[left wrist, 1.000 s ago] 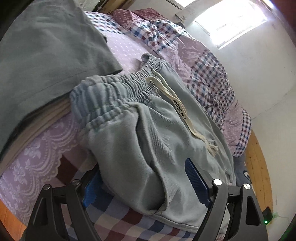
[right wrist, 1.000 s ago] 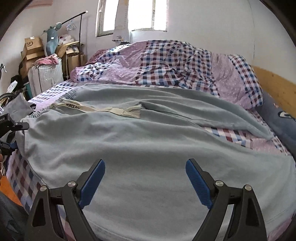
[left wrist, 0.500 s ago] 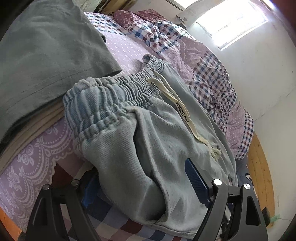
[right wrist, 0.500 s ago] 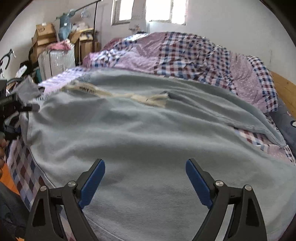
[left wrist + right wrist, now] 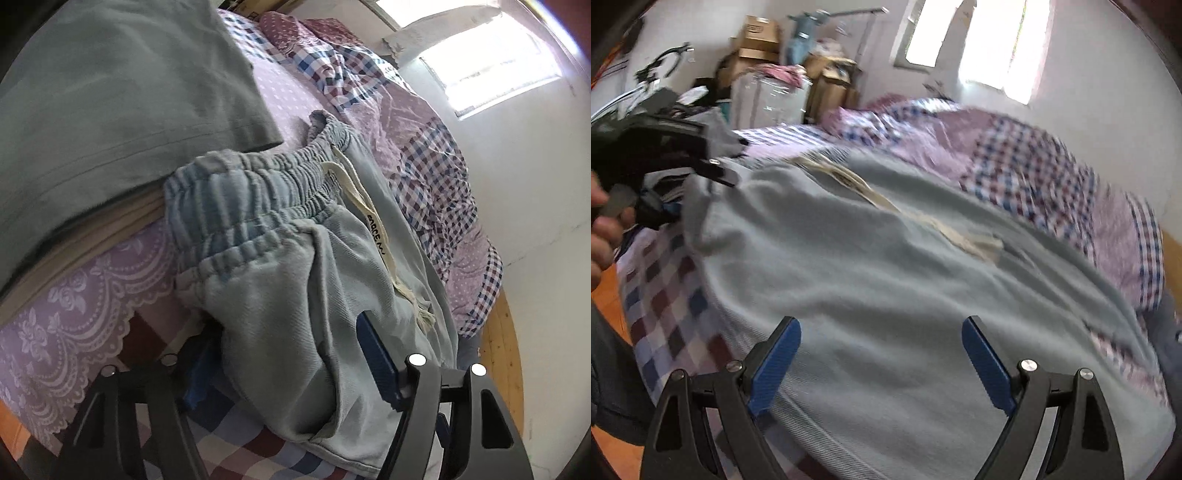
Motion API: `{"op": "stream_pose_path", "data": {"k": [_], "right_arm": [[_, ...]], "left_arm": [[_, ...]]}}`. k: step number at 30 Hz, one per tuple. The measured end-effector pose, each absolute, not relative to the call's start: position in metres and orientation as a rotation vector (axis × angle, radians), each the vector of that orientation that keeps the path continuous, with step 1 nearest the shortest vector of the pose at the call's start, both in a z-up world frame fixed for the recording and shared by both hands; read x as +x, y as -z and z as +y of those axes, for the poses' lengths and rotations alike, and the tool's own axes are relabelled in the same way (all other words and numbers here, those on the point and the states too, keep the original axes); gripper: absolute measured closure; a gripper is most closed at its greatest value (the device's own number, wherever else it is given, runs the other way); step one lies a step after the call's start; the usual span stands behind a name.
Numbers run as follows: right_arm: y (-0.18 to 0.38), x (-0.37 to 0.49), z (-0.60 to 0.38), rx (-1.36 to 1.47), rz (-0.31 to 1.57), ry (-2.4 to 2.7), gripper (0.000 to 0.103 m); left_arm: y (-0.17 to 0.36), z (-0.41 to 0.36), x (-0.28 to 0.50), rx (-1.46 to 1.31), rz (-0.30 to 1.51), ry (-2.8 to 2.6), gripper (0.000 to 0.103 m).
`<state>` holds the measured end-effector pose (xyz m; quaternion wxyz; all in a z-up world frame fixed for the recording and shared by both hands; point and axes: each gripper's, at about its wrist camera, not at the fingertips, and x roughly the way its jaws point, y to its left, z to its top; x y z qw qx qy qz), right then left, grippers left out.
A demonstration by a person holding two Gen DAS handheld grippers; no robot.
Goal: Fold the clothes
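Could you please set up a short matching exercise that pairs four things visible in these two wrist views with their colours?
Things:
1. sweatpants
2. drawstring
3. folded garment lying beside the waistband
4. finger pads of the right gripper

Colours:
A. cream with black lettering
B. bright blue
C. pale blue-grey
D. dark grey-green

Pairs: 1-C, 2-A, 3-D, 4-B
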<state>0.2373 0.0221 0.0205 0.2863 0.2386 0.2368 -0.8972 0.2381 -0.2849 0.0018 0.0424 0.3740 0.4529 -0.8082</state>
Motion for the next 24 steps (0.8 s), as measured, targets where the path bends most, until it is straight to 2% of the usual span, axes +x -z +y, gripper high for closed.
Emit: {"op": "stream_pose_path", "data": {"k": [5,6,7,9,12,17,21,23,24], "right_arm": [[-0.02,0.262,-0.002,0.509,0.756,2.317,0.011],[-0.019,0.266,-0.006,0.492,0.782,2.298,0.011],[-0.016,0.271,-0.01,0.476,0.812,2.278,0.012],[-0.011,0.28,-0.018,0.451,0.867,2.234,0.013],[-0.001,0.29,-0.028,0.417,0.938,2.187,0.013],[0.008,0.293,-0.04,0.378,0.993,2.195,0.016],[0.015,0.291,-0.051,0.355,1.05,2.223,0.048],[0.021,0.29,-0.055,0.355,1.086,2.221,0.052],[0.024,0.293,-0.057,0.338,1.111,2.209,0.061]], "left_arm": [[-0.001,-0.286,0.237,1.157,1.405,2.466,0.029],[0.0,-0.288,0.237,1.155,1.427,2.461,0.032],[0.0,-0.29,0.237,1.15,1.454,2.454,0.046],[0.0,-0.294,0.239,1.133,1.512,2.436,0.065],[-0.002,-0.298,0.239,1.108,1.564,2.444,0.075],[-0.007,-0.303,0.24,1.066,1.638,2.469,0.076],[-0.01,-0.307,0.24,1.032,1.697,2.487,0.076],[-0.012,-0.309,0.24,1.014,1.727,2.495,0.076],[-0.013,-0.31,0.24,1.005,1.742,2.5,0.076]]}}
